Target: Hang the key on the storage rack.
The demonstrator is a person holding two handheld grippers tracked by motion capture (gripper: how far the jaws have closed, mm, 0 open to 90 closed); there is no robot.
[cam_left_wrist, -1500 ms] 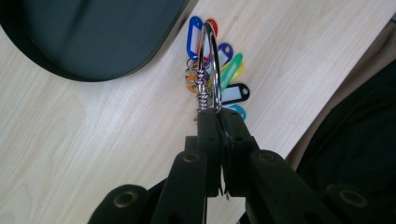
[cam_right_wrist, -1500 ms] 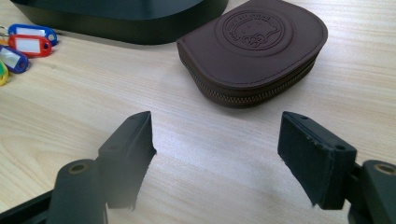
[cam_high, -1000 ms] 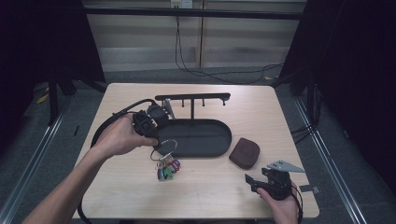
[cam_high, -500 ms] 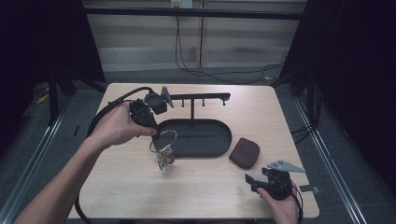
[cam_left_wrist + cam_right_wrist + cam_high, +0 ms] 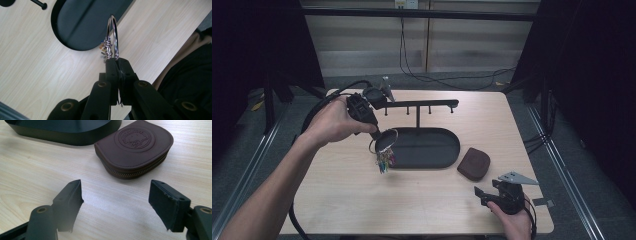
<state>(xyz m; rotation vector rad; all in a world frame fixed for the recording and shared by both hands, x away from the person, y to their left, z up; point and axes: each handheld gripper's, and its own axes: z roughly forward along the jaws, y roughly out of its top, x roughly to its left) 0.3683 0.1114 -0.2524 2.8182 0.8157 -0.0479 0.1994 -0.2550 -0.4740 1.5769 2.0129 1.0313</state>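
My left gripper (image 5: pixel 377 135) is shut on a large silver key ring (image 5: pixel 383 140), lifted above the table's left half. Several small coloured keys (image 5: pixel 385 161) dangle below the ring. In the left gripper view the jaws pinch the ring (image 5: pixel 113 37) at its base, above the black oval tray (image 5: pixel 87 22). My right gripper (image 5: pixel 482 195) rests open at the table's front right, nothing between its fingers. A brown zipped leather pouch (image 5: pixel 474 163) lies just beyond it; in the right gripper view the pouch (image 5: pixel 135 147) sits ahead of the spread jaws.
The black oval tray (image 5: pixel 447 160) sits mid-table with a black hook rack (image 5: pixel 419 105) standing at its far side. A thick black cable (image 5: pixel 319 107) loops from the left gripper over the table's left edge. Bare wood (image 5: pixel 362 200) spreads across the front left.
The left gripper has risen with the key ring; the keys, first resting on the table, now hang free. The right gripper has stayed still.
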